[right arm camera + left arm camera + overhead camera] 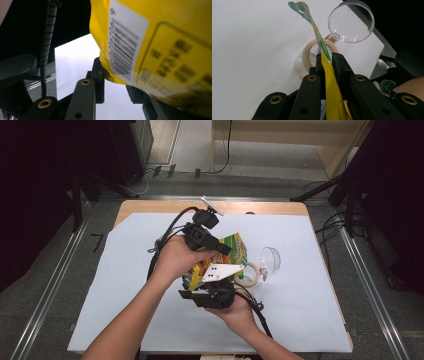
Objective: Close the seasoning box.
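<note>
1. White paper covers your desk [125,310], with dark floor and cables all around it.
2. You hold a yellow bag [235,251] up over the middle of the desk, between your two grippers.
3. Your left gripper [327,58] has its jaws clenched on a thin edge of the bag. That edge runs straight up between them.
4. Your right gripper [117,80] has the bag's bottom corner between its jaws. They look pinched on it, but the bag covers one jaw, so I cannot tell for sure.
5. Done: the bag is off the desk and held at two spots.
6. Left, I think: pulling it open. The top looks sealed.
7. A tape roll [248,274] and a clear cup [270,260] lie on their sides just beside the bag.
8. Hard to see: the words on the bag are blurry, and your hands hide its lower half from above.
</note>
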Available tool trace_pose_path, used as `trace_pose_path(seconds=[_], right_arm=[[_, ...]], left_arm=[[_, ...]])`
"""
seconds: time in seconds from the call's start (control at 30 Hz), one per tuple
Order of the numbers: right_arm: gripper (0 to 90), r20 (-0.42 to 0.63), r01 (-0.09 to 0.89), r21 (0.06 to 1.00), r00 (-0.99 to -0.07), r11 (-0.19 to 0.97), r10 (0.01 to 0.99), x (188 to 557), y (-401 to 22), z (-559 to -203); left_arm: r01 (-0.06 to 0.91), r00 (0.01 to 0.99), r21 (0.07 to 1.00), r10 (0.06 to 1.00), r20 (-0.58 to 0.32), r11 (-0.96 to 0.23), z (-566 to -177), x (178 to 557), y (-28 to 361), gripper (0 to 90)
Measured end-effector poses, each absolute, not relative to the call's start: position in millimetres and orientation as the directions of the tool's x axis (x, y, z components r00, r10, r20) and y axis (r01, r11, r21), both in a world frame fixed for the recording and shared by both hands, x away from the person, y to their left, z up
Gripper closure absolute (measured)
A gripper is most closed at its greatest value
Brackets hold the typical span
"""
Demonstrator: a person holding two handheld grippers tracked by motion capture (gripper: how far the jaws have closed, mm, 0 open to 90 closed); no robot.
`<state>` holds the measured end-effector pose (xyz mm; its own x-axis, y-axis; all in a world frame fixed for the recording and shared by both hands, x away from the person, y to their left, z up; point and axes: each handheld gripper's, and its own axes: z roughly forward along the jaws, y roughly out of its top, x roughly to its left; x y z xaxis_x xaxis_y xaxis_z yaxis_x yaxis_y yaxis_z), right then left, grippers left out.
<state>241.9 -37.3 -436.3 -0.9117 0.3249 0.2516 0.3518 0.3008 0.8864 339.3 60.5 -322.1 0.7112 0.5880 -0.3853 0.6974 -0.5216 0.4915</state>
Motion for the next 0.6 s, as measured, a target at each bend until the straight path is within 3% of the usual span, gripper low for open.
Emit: trace_pose_path(seconds=[0.6], right_arm=[[72.2, 0.209, 0.322, 0.883, -0.921, 0.341, 0.330, 243.4, -37.2, -433.7]], left_arm=[[0.691, 0.715, 0.518, 0.585, -0.384, -0.505, -323.2, 340.8, 65.6, 87.1]])
